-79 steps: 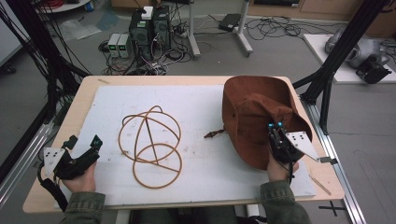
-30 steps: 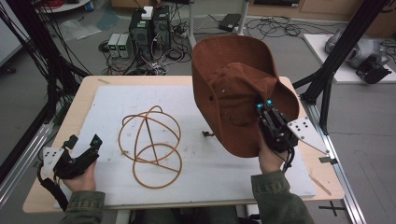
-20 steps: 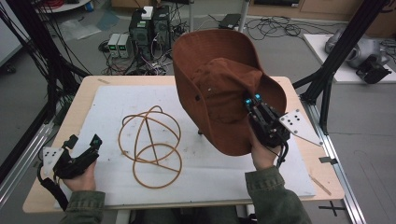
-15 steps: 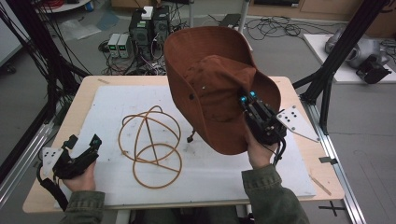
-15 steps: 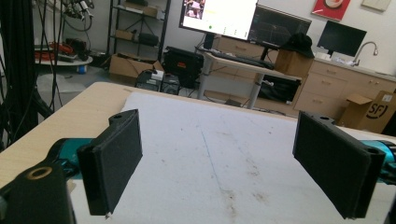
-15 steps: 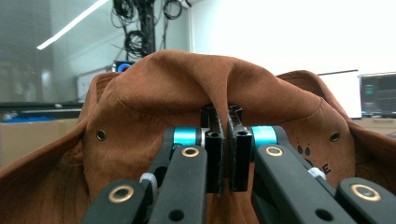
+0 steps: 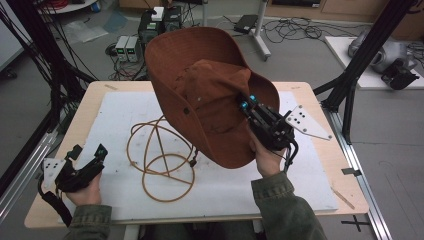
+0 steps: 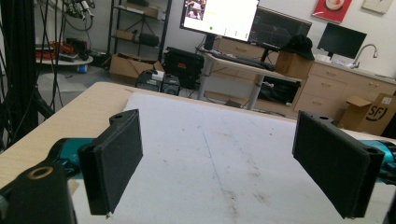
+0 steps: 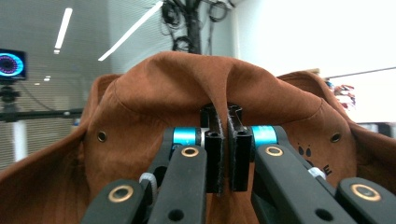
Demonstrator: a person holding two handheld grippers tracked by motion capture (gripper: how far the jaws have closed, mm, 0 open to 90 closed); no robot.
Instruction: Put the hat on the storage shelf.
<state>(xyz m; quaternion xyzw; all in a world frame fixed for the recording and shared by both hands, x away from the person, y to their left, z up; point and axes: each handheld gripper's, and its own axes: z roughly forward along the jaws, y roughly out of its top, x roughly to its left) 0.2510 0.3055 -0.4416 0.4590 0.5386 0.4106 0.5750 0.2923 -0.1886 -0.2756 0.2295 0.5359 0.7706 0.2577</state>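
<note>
Your left tongs (image 7: 87, 159) sit low at the near-left corner of the counter (image 7: 320, 95), jaws spread wide with nothing between; in the left gripper view the tongs (image 8: 233, 168) frame only bare white mat (image 8: 219, 154), lightly scuffed, with one faint line running away from you. Counter is pale wood, the white mat (image 7: 115, 120) covering most of it. Left of centre on the mat lies the wire frame (image 7: 160, 157): brown hoops, one flat ring nearest you, arcs rising behind it. Brown hat (image 7: 205, 90) is lifted off the counter, over centre, brim tipped up toward the far side, crown facing the camera; its cord end (image 7: 192, 161) dangles just over the wire frame. Your right tongs (image 7: 247, 104) are pressed together on a fold of the hat; right gripper view shows the tongs (image 9: 226, 140) clamped on hat fabric (image 9: 140, 116) with an eyelet on each side. Room: black frame posts left and right; cables and electronics boxes (image 7: 127, 47) on the grey floor beyond; monitors (image 8: 219, 16), desk and cabinets along the far wall.
</note>
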